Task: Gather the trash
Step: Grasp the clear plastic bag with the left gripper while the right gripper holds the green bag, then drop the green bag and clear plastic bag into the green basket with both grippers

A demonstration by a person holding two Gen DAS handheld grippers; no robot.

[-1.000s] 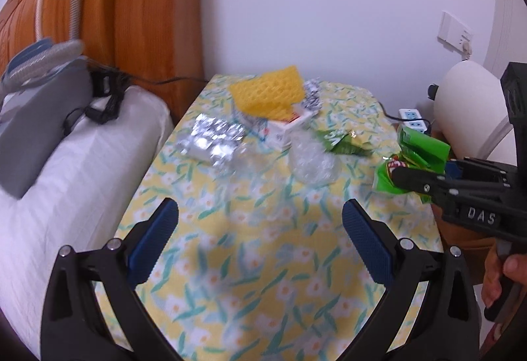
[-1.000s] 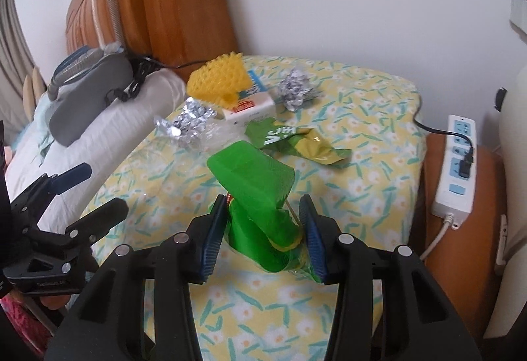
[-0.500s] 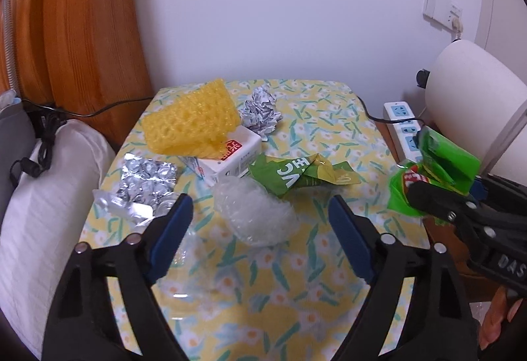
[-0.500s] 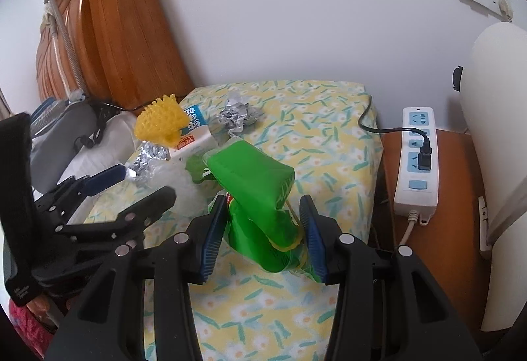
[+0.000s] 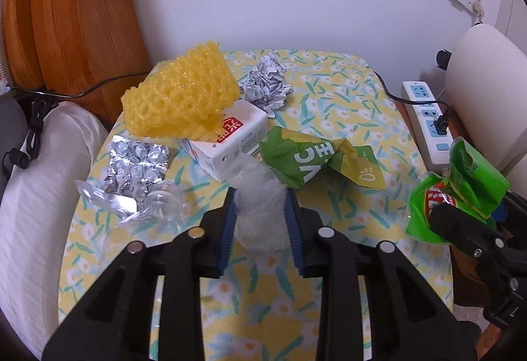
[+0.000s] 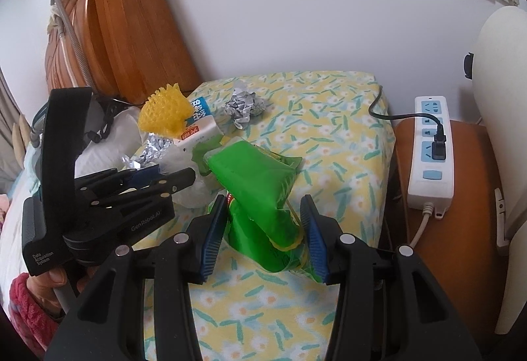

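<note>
Left wrist view: the left gripper [image 5: 260, 212], its jaws just closed, pinches a crumpled clear plastic wad [image 5: 258, 209] on the flowered tablecloth [image 5: 329, 130], beside a green wrapper [image 5: 316, 163] lettered "VC". The right gripper [image 6: 266, 229] clamps green snack bags [image 6: 260, 196], their print mostly hidden; the left one's body reads "GenRobot.AI".

A small table [image 5: 346, 117] wears a yellow cloth with flowers. On it at the far left, a yellow foam net [image 5: 179, 97] lies on a white carton [image 5: 230, 138]. A ball of crumpled paper [image 5: 266, 85] sits far back. Shiny foil pill sheets [image 5: 138, 163] lie at the left. A green wrapper [image 5: 316, 160] lies in the middle, near a clear crumpled plastic piece [image 5: 260, 212].
</note>
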